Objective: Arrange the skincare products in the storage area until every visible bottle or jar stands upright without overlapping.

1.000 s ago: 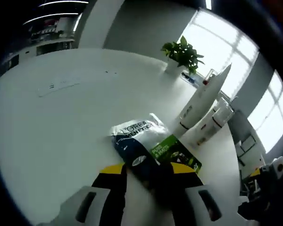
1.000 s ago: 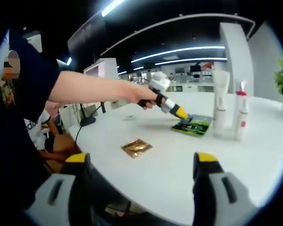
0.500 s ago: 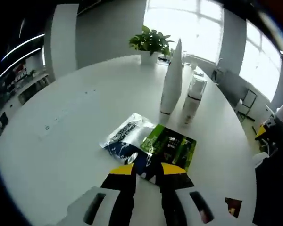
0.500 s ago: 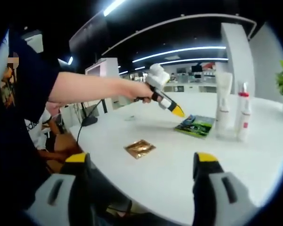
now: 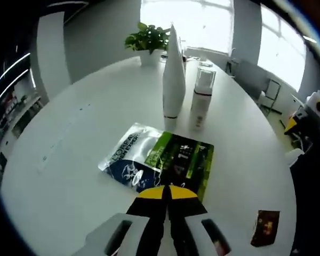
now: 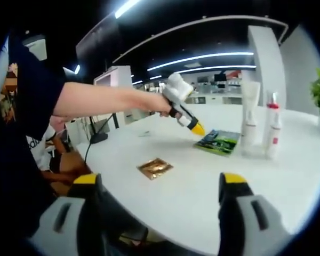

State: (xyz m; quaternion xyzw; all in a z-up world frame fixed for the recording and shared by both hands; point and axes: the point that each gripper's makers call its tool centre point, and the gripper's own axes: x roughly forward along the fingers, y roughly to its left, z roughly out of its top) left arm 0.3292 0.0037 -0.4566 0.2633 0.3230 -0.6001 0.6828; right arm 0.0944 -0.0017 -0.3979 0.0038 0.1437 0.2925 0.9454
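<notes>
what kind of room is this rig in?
Probably an open-plan office or showroom, not a home. A large round white table holds the products, a potted green plant stands before tall bright windows, and long curved ceiling light strips run over distant shelving.

The table (image 5: pixel 69 176) under my tools is smooth, matt white. Beside the tall tube (image 5: pixel 172 80), itself smooth white plastic, lie two sachets: one glossy, crinkled silver-and-blue foil (image 5: pixel 129 162), one shiny green-and-black film (image 5: pixel 184 162). Nearer me, the small gold sachet (image 6: pixel 155 167) looks metallic.
</notes>
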